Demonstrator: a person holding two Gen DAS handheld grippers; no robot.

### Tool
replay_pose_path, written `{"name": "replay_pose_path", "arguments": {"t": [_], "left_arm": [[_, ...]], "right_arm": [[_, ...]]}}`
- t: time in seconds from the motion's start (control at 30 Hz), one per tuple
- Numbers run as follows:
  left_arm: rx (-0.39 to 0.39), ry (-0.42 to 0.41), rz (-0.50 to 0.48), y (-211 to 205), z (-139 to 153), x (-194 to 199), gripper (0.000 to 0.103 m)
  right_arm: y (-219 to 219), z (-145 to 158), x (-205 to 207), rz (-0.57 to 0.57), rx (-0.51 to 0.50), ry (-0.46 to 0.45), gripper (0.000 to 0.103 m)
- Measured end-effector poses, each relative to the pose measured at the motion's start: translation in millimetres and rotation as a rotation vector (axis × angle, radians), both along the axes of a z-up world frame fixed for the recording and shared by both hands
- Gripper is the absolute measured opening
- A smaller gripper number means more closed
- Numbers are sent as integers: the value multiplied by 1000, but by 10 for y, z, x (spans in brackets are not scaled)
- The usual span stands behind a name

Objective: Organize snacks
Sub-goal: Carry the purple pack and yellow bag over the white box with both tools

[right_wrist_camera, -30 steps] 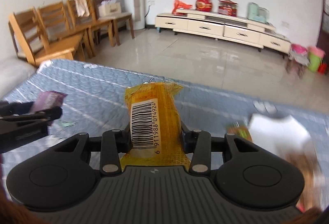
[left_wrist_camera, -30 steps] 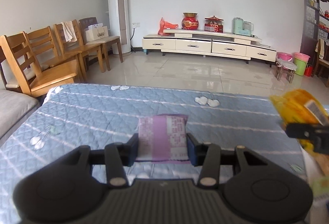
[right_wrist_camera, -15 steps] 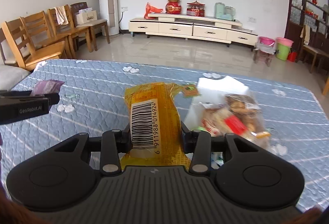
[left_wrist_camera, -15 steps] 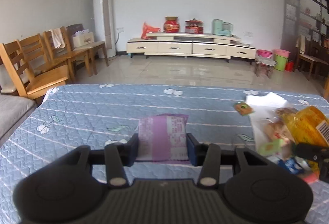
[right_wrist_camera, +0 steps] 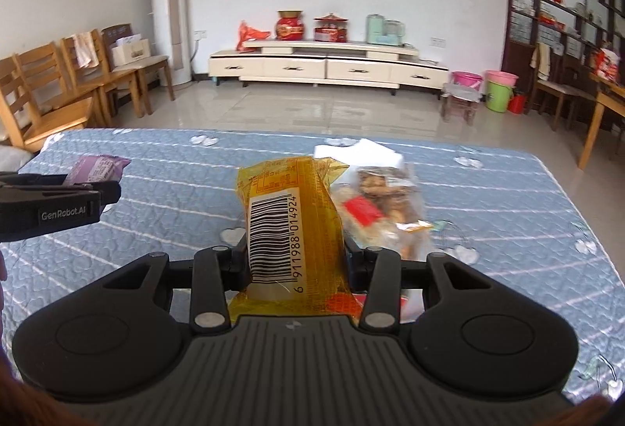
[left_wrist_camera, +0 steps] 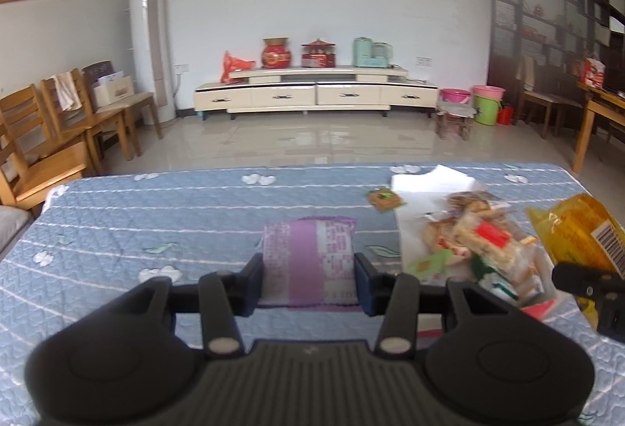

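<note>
Both grippers are closed on a snack: left gripper holds a purple pack, right gripper a yellow pack, above the blue quilt. These look light, soft and a little slippery, so a grip across the middle seems best. Only the right view shows the barcode fully; the left view shows more clearly the snack pile on white paper.

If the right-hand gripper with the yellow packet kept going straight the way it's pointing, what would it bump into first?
Probably the clear bag of snacks. The right gripper, shut on the yellow packet, points slightly down toward the blue quilt, and the bag lies just ahead, slightly to its right; depth is hard to judge.
</note>
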State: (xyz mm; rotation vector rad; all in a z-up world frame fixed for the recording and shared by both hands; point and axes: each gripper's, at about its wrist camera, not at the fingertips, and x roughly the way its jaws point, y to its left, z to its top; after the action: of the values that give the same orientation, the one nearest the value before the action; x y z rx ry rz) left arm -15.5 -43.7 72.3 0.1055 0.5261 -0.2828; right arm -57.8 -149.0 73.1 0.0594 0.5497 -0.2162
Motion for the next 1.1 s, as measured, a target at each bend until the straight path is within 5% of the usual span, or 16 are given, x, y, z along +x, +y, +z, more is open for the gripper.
{"name": "replay_pose_path", "arguments": {"t": [0.53,1.1], "left_arm": [[16,21,-133,-702,-147,64,46],[20,59,-209,-1171,-324,247,46]], "right_arm": [[-715,-90,-124,-138,35,-3,52],[-840,-190,261,-77,37,26,52]]}}
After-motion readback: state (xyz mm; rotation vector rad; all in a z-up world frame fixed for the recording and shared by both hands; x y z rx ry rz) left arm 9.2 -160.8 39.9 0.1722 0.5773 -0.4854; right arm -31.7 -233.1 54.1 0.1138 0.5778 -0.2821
